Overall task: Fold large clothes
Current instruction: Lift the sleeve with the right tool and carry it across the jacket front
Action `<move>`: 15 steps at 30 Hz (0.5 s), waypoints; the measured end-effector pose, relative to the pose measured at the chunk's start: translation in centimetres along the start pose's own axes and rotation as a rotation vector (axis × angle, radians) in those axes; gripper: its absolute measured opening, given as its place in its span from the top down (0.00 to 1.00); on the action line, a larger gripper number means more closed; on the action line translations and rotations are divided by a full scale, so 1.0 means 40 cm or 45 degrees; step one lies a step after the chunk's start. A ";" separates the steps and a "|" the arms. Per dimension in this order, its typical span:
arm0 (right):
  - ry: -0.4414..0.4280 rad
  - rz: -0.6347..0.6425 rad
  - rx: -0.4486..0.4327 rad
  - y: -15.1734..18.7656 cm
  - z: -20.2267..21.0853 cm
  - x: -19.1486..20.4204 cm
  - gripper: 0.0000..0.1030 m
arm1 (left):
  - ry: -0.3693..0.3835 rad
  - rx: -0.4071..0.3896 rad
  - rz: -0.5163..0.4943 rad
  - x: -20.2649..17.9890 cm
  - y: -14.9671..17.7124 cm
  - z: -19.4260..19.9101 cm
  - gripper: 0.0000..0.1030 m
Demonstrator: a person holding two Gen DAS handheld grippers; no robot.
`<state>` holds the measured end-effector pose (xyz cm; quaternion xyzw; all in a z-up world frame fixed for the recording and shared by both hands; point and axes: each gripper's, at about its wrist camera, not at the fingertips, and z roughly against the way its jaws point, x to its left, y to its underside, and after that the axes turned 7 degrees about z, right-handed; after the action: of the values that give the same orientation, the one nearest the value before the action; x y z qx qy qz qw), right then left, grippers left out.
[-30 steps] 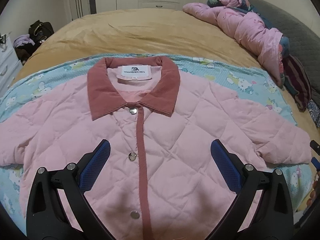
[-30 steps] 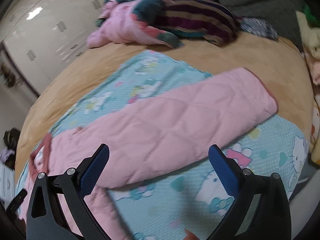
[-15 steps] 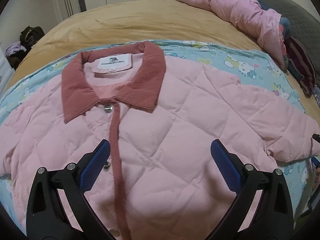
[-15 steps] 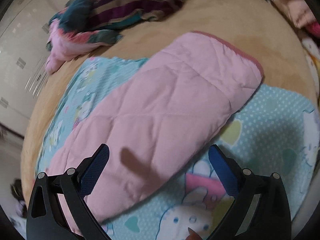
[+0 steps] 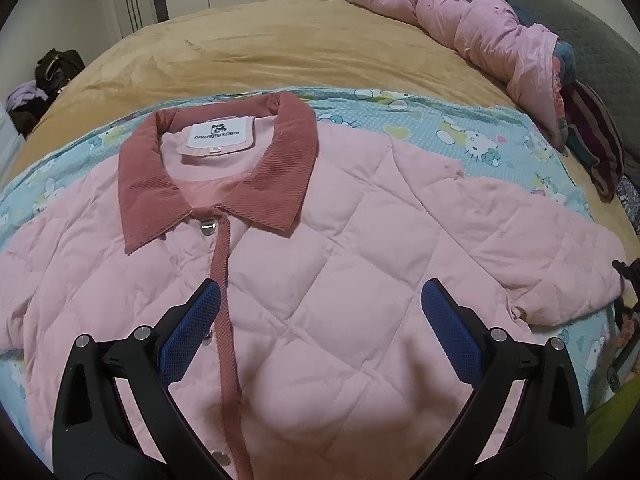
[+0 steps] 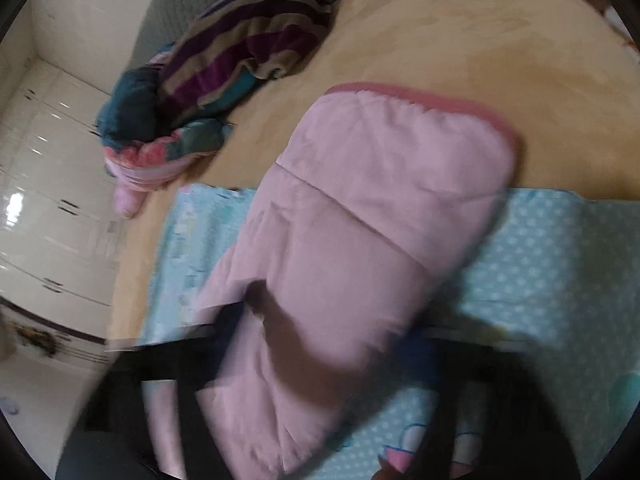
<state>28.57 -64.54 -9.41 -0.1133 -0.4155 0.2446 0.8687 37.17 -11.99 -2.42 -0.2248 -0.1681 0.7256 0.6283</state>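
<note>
A pink quilted jacket (image 5: 352, 264) with a dark pink corduroy collar (image 5: 148, 184) lies buttoned and face up on a blue cartoon-print sheet (image 5: 472, 140). My left gripper (image 5: 316, 304) is open and empty, hovering over the jacket's chest. In the right wrist view the jacket's sleeve (image 6: 360, 232) stretches away, its cuff (image 6: 424, 100) resting on the tan bedspread. My right gripper (image 6: 320, 344) is low over the sleeve and heavily blurred. Its jaws look spread to either side of the sleeve, but I cannot tell whether they grip it.
A tan bedspread (image 5: 280, 48) covers the bed. A pink quilt (image 5: 472, 28) and a striped blanket (image 6: 248, 48) are heaped at the bed's far side. White wardrobes (image 6: 44, 200) stand beyond. A dark bag (image 5: 56, 72) sits on the floor at left.
My right gripper has swung round and dropped close over the sleeve, now blurred by motion. My left gripper has shifted slightly; the collar sits a little further right and lower in view.
</note>
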 end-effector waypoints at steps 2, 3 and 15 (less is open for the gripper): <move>-0.049 0.046 -0.031 -0.010 0.021 0.025 0.74 | 0.007 -0.005 0.008 0.003 -0.002 0.015 0.09; -0.094 0.081 -0.056 -0.016 0.040 0.047 0.77 | 0.010 -0.010 0.007 0.004 -0.003 0.023 0.09; -0.386 0.426 -0.143 -0.010 0.228 0.358 0.81 | 0.058 -0.079 0.045 0.074 -0.037 0.161 0.09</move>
<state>29.29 -57.49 6.03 -0.1908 -0.5296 0.3758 0.7361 34.63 -8.61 3.43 -0.2637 -0.1720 0.7257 0.6117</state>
